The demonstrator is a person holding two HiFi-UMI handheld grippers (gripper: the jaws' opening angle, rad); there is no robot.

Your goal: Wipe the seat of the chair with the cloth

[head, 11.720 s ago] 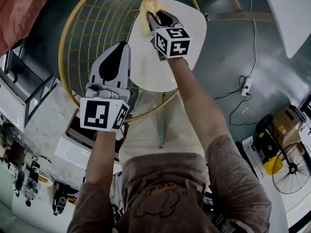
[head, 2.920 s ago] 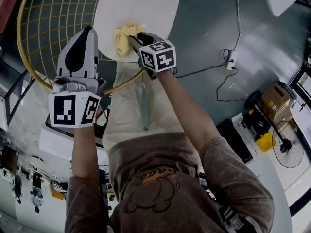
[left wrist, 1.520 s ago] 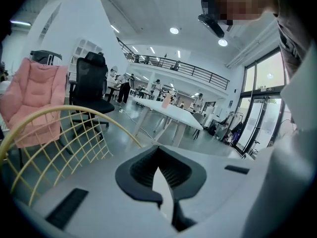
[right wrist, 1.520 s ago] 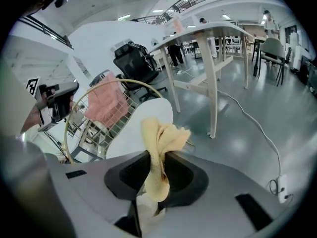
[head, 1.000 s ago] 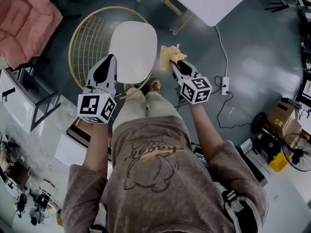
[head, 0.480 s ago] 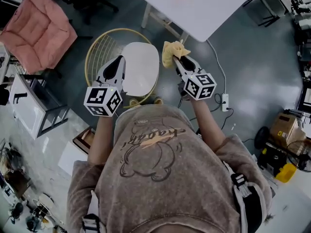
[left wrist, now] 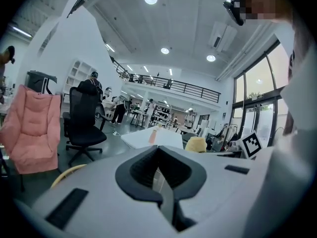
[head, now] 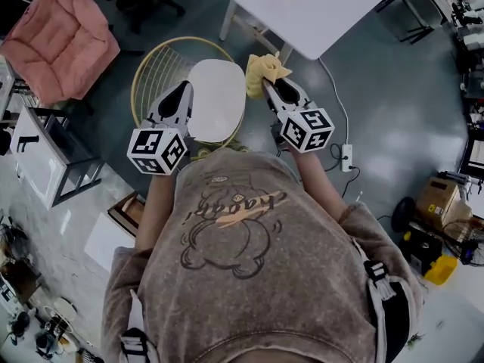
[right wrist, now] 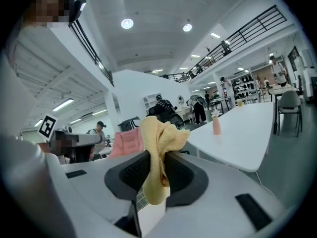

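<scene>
Head view: the right tongs (head: 266, 88) are clamped on the yellow cloth (head: 262, 69). The cloth is held in the air just off the right edge of the white chair seat (head: 215, 100), between that seat and the near edge of the white tabletop (head: 310, 10). The left tongs (head: 184, 89) are drawn together to a thin slit, empty, over the seat's left edge beside the gold wire backrest (head: 155, 70). Right gripper view: the cloth bunches above the pads and hangs down between them.
</scene>
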